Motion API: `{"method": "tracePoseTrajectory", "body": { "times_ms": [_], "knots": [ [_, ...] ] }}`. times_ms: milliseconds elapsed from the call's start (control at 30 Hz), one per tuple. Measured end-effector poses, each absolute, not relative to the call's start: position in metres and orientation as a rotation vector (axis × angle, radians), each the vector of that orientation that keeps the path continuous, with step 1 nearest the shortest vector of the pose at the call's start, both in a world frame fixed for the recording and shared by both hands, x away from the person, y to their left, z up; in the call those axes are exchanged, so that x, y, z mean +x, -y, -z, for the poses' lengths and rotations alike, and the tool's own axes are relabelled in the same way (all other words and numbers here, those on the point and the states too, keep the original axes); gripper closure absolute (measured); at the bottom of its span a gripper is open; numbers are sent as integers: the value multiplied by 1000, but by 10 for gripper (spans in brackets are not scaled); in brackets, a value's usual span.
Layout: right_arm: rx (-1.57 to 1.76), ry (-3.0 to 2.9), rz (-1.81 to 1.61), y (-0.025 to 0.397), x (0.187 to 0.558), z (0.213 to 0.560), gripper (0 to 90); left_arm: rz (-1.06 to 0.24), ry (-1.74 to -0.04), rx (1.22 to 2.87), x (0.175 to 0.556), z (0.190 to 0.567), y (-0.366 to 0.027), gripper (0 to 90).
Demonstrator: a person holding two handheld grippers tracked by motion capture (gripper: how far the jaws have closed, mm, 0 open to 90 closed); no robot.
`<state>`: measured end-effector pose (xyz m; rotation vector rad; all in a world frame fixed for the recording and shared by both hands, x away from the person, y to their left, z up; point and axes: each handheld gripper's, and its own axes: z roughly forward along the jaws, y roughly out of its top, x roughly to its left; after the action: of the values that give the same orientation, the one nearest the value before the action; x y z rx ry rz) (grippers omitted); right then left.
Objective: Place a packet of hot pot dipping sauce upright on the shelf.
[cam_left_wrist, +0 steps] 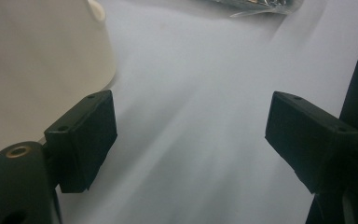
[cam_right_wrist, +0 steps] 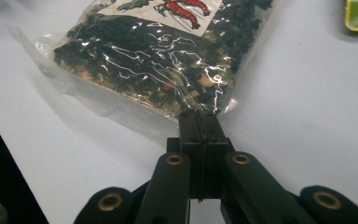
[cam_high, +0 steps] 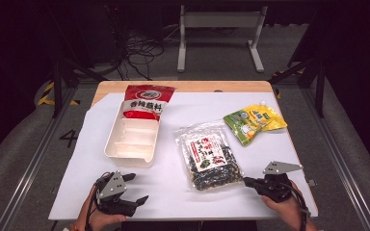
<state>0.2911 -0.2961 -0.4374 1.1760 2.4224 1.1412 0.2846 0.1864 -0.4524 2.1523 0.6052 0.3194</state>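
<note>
Right gripper (cam_right_wrist: pixel 200 116) is clenched on the near corner of the seaweed bag (cam_high: pixel 209 155), which lies flat on the surface (cam_high: pixel 173 192) between the tray (cam_high: pixel 132 137) and the yellow pouch (cam_high: pixel 254 122). We see only thin film pinched, so the bag could slip out or tear once lifted, and the loose contents may shift and swing it. Left gripper (cam_high: pixel 131 188) is released, just beside the tray; we could bump it.

Left gripper (cam_high: pixel 136 188) fingers spread wide; right gripper (cam_high: pixel 247 181) fingers pressed together.
</note>
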Motion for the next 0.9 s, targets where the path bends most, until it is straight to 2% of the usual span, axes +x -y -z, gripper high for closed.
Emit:
{"method": "tracePoseTrajectory", "body": {
  "times_ms": [300,433,500,600,667,700,900],
  "knots": [
    [1219,-2371,-1089,313,283,437,900,-251,-561,2137,289,449,-171,172],
    [1202,-2327,-1056,311,283,431,837,-204,-535,2137,290,449,-156,175],
    [1178,-2281,-1046,308,285,425,778,-200,-528,2157,292,449,-147,181],
    [1147,-2267,-1052,302,288,422,756,-181,-511,2170,293,450,-135,182],
    [1129,-2269,-1042,295,294,422,660,-165,-491,2180,296,451,-121,183],
    [1141,-2279,-1042,291,299,426,646,-150,-487,2183,299,451,-115,183],
    [1142,-2360,-1046,283,311,440,646,-110,-505,2191,310,456,-92,165]
  ]
}}
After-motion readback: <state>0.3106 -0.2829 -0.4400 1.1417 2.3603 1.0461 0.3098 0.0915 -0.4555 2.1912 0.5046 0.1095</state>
